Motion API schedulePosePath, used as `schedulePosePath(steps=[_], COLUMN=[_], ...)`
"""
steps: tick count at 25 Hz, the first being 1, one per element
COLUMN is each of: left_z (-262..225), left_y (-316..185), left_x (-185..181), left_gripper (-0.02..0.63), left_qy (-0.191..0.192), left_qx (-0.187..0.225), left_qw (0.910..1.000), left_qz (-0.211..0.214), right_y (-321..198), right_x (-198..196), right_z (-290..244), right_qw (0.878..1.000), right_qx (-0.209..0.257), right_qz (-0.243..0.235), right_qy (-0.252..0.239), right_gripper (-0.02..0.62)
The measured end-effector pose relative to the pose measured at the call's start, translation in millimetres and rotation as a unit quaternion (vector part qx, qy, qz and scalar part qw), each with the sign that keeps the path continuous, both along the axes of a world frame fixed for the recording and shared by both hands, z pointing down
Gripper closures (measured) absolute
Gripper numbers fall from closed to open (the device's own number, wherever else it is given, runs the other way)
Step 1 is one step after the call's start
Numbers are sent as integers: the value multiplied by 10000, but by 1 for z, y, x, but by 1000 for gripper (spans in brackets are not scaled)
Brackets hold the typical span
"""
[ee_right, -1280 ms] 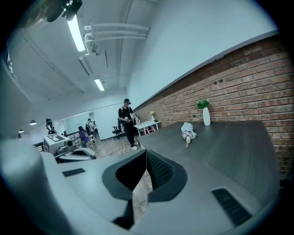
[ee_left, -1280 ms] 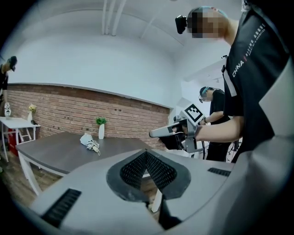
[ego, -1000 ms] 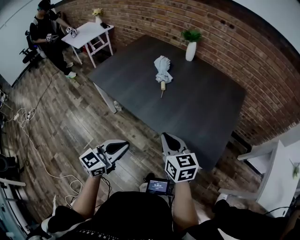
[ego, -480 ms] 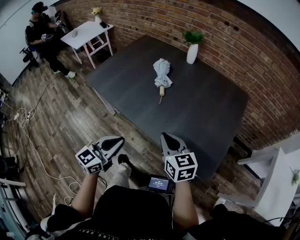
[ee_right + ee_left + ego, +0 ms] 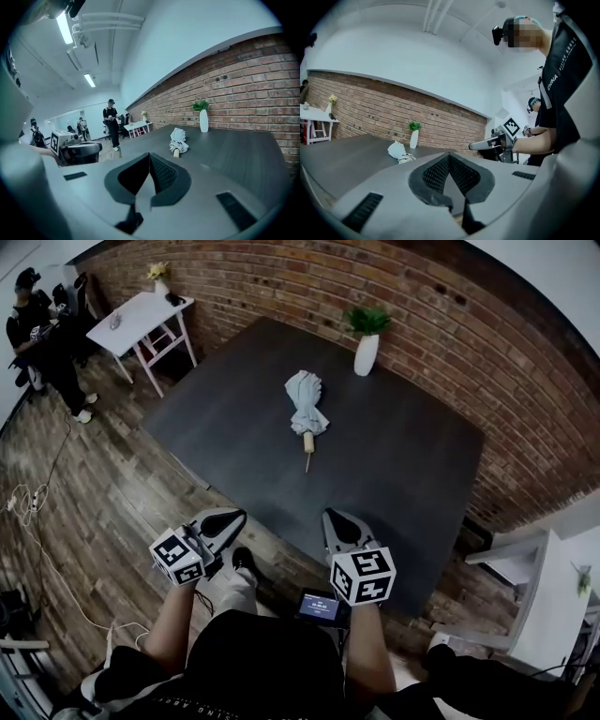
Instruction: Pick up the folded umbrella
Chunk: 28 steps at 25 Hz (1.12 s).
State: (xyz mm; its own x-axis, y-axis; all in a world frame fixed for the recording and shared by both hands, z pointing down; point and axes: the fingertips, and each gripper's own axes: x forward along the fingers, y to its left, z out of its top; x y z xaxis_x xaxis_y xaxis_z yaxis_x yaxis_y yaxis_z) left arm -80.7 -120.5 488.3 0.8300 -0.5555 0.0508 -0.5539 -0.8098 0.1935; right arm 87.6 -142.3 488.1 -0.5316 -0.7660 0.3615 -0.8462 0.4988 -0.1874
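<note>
A pale folded umbrella (image 5: pixel 305 401) with a wooden handle (image 5: pixel 307 442) lies on the dark table (image 5: pixel 403 465), handle end toward me. The left gripper view has the umbrella (image 5: pixel 397 150) far ahead on the left, and in the right gripper view the umbrella (image 5: pixel 178 139) lies ahead. My left gripper (image 5: pixel 225 519) is over the floor just short of the table's near edge, jaws shut and empty (image 5: pixel 449 155). My right gripper (image 5: pixel 337 519) is over the near edge, shut on nothing (image 5: pixel 149 154). Both are well short of the umbrella.
A white vase with a green plant (image 5: pixel 366 345) stands behind the umbrella near the brick wall (image 5: pixel 450 306). A small white table (image 5: pixel 141 315) and a person (image 5: pixel 37 329) are far left. White furniture (image 5: pixel 539 587) stands right. Cables (image 5: pixel 28 502) lie on the wooden floor.
Both grippers have moved closer to the table; the right one is now over its near edge. The person at the small white table has moved away to the left.
</note>
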Motion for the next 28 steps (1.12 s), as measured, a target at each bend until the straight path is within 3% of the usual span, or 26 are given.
schedulePosePath(steps=[4, 10, 17, 21, 28], left_z=[0, 2, 4, 7, 20], left_y=[-46, -117, -171, -189, -195], left_x=[-14, -71, -109, -114, -92], left_gripper=[603, 603, 603, 603, 603], left_qy=[-84, -139, -171, -108, -105], left_qx=[2, -73, -58, -99, -274], left_qw=[9995, 9989, 9966, 9950, 9897], left_qz=[291, 431, 810, 984, 1399], right_y=[-44, -110, -155, -166, -177], right_x=[-16, -60, -106, -116, -102], right_z=[-2, -10, -16, -13, -6], right_qw=[9996, 9982, 9960, 9946, 9923], right_qx=[-39, -56, -94, -168, -287], right_qz=[232, 511, 755, 859, 1108], right_qy=[125, 296, 469, 555, 468], right_gripper=[584, 584, 584, 584, 584])
